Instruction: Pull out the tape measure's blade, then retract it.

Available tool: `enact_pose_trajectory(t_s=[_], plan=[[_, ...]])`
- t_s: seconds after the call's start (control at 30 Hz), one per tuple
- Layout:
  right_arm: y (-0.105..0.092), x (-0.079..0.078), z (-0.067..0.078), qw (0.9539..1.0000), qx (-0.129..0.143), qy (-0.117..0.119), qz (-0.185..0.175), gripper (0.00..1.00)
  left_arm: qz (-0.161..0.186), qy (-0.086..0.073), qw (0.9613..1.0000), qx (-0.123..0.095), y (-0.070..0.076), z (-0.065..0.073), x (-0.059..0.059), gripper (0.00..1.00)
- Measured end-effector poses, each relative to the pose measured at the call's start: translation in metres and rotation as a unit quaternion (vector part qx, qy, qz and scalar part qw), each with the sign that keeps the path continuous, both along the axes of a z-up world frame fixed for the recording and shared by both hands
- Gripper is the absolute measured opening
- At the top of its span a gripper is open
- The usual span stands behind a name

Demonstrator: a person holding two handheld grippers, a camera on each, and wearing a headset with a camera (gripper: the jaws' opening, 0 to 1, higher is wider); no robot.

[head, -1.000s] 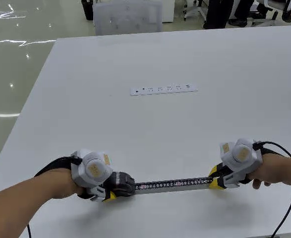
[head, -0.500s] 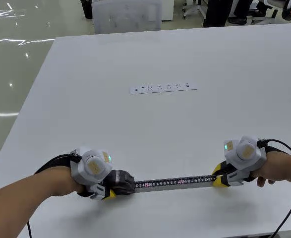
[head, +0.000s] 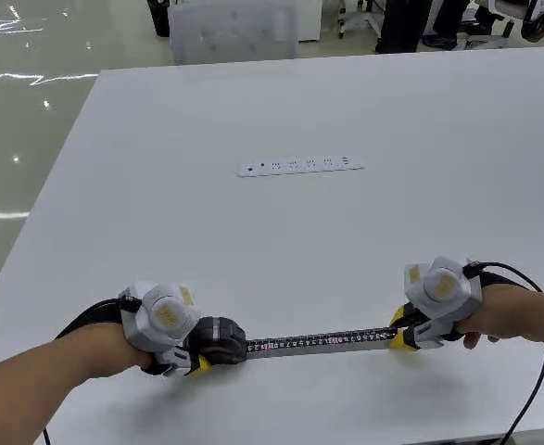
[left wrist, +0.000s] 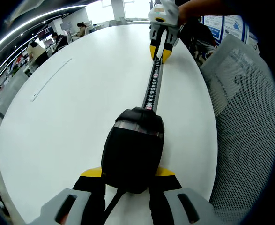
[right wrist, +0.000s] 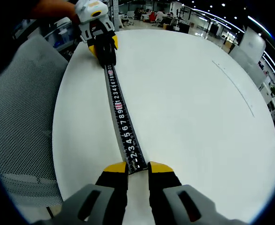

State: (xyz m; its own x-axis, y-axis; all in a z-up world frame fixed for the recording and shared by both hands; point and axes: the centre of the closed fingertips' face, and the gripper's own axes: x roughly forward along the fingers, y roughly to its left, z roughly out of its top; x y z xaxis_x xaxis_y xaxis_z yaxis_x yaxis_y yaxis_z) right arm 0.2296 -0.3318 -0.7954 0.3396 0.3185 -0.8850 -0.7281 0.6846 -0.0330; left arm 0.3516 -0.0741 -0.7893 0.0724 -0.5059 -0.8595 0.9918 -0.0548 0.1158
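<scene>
A black tape measure case point(head: 218, 339) lies near the white table's front edge, held in my left gripper point(head: 194, 359), whose yellow-tipped jaws close on its sides point(left wrist: 133, 149). Its dark blade point(head: 320, 342) with white numerals runs flat along the table to the right. My right gripper point(head: 401, 336) pinches the blade's end point(right wrist: 136, 165) between its yellow tips. In the right gripper view the blade point(right wrist: 120, 114) stretches away to the case point(right wrist: 104, 48). In the left gripper view the right gripper point(left wrist: 159, 52) sits at the blade's far end.
A white power strip point(head: 298, 165) lies on the white table point(head: 346, 102) further back, at its middle. A mesh chair back point(head: 232, 31) stands beyond the far edge. The table's near edge runs just below both grippers. A cable point(head: 538, 389) trails from the right hand.
Both grippers have kept their hold. The right gripper has drawn slightly back toward the left after reaching further right; the blade stays extended between them.
</scene>
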Motion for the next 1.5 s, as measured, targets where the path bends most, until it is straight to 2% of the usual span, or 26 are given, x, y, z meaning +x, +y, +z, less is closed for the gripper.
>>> enact_pose_trajectory(t_s=[0.07, 0.17, 0.2, 0.27, 0.33, 0.43, 0.5, 0.57, 0.6, 0.67, 0.7, 0.73, 0.77, 0.8, 0.87, 0.9, 0.97, 1.0, 1.03, 1.07, 1.13, 1.2, 1.27, 1.37, 1.4, 1.5], plan=[[0.0, 0.001, 0.0, 0.9999, 0.004, -0.003, -0.014, 0.15, 0.023, 0.014, 0.9994, -0.023, -0.001, 0.003, -0.001, 0.32], [0.001, -0.001, 0.001, 0.9996, 0.005, -0.018, -0.02, 0.16, 0.044, 0.006, 0.9988, -0.021, 0.008, 0.005, 0.004, 0.33], [0.0, -0.001, 0.001, 0.9993, 0.006, -0.024, -0.029, 0.16, 0.055, 0.006, 0.998, -0.029, 0.01, 0.006, 0.006, 0.36], [-0.002, 0.002, 0.001, 0.9971, 0.013, -0.038, -0.065, 0.16, 0.099, 0.019, 0.9937, -0.05, 0.015, 0.01, 0.01, 0.44], [-0.002, 0.001, 0.002, 0.9966, 0.006, -0.054, -0.063, 0.17, 0.137, 0.027, 0.9878, -0.068, 0.02, 0.015, 0.015, 0.52], [-0.008, -0.002, 0.005, 0.9937, -0.01, -0.077, -0.081, 0.22, 0.191, 0.039, 0.9729, -0.124, 0.027, 0.031, 0.023, 0.65], [-0.007, -0.005, 0.01, 0.9899, 0.013, -0.081, -0.116, 0.28, 0.209, 0.046, 0.9661, -0.145, 0.032, 0.037, 0.024, 0.75], [-0.008, -0.011, 0.015, 0.9863, 0.031, -0.09, -0.134, 0.32, 0.231, 0.047, 0.9557, -0.177, 0.039, 0.047, 0.025, 0.83], [-0.01, -0.014, 0.019, 0.9846, 0.035, -0.098, -0.141, 0.33, 0.247, 0.048, 0.9464, -0.202, 0.042, 0.055, 0.026, 0.86], [-0.014, -0.018, 0.024, 0.9809, 0.04, -0.107, -0.157, 0.35, 0.268, 0.046, 0.936, -0.224, 0.05, 0.063, 0.026, 0.91], [-0.015, -0.021, 0.026, 0.9794, 0.043, -0.109, -0.164, 0.38, 0.279, 0.056, 0.9276, -0.242, 0.054, 0.069, 0.022, 0.92], [-0.017, -0.023, 0.028, 0.9779, 0.044, -0.114, -0.17, 0.41, 0.284, 0.056, 0.9237, -0.251, 0.057, 0.072, 0.02, 0.94], [-0.022, -0.022, 0.035, 0.9724, 0.04, -0.137, -0.184, 0.46, 0.278, 0.024, 0.924, -0.261, 0.063, 0.077, 0.021, 0.99], [-0.023, -0.023, 0.04, 0.9695, 0.045, -0.146, -0.191, 0.55, 0.27, 0.021, 0.9285, -0.254, 0.069, 0.075, 0.018, 0.99], [-0.024, -0.029, 0.048, 0.966, 0.055, -0.155, -0.2, 0.63, 0.272, 0.039, 0.9302, -0.243, 0.077, 0.07, 0.011, 1.0], [-0.026, -0.031, 0.05, 0.9652, 0.054, -0.159, -0.2, 0.66, 0.274, 0.039, 0.9297, -0.243, 0.08, 0.07, 0.01, 1.0], [-0.03, -0.035, 0.058, 0.96, 0.057, -0.176, -0.21, 0.7, 0.279, 0.037, 0.9281, -0.244, 0.086, 0.073, 0.007, 1.0], [-0.029, -0.038, 0.06, 0.9572, 0.069, -0.176, -0.219, 0.73, 0.282, 0.036, 0.9265, -0.247, 0.088, 0.075, 0.006, 1.0], [-0.029, -0.043, 0.063, 0.9542, 0.085, -0.17, -0.23, 0.73, 0.287, 0.035, 0.9233, -0.253, 0.09, 0.08, 0.005, 1.0], [-0.03, -0.045, 0.065, 0.9542, 0.084, -0.173, -0.229, 0.73, 0.288, 0.034, 0.9216, -0.258, 0.09, 0.084, 0.005, 1.0], [-0.033, -0.049, 0.072, 0.9501, 0.085, -0.192, -0.231, 0.78, 0.289, 0.033, 0.9172, -0.273, 0.091, 0.091, 0.003, 1.0], [-0.033, -0.055, 0.075, 0.9475, 0.094, -0.194, -0.236, 0.83, 0.293, 0.033, 0.9144, -0.278, 0.094, 0.095, 0.0, 1.0], [-0.035, -0.061, 0.077, 0.9471, 0.089, -0.197, -0.238, 0.84, 0.294, 0.026, 0.9121, -0.284, 0.097, 0.097, -0.001, 0.98], [-0.036, -0.068, 0.081, 0.9465, 0.083, -0.204, -0.236, 0.84, 0.295, 0.036, 0.9111, -0.285, 0.096, 0.096, -0.006, 0.98], [-0.036, -0.071, 0.081, 0.9464, 0.081, -0.204, -0.237, 0.86, 0.294, 0.037, 0.9114, -0.286, 0.096, 0.095, -0.008, 0.98], [-0.038, -0.079, 0.078, 0.9458, 0.082, -0.2, -0.242, 0.93, 0.29, 0.034, 0.916, -0.275, 0.096, 0.09, -0.011, 0.99]])
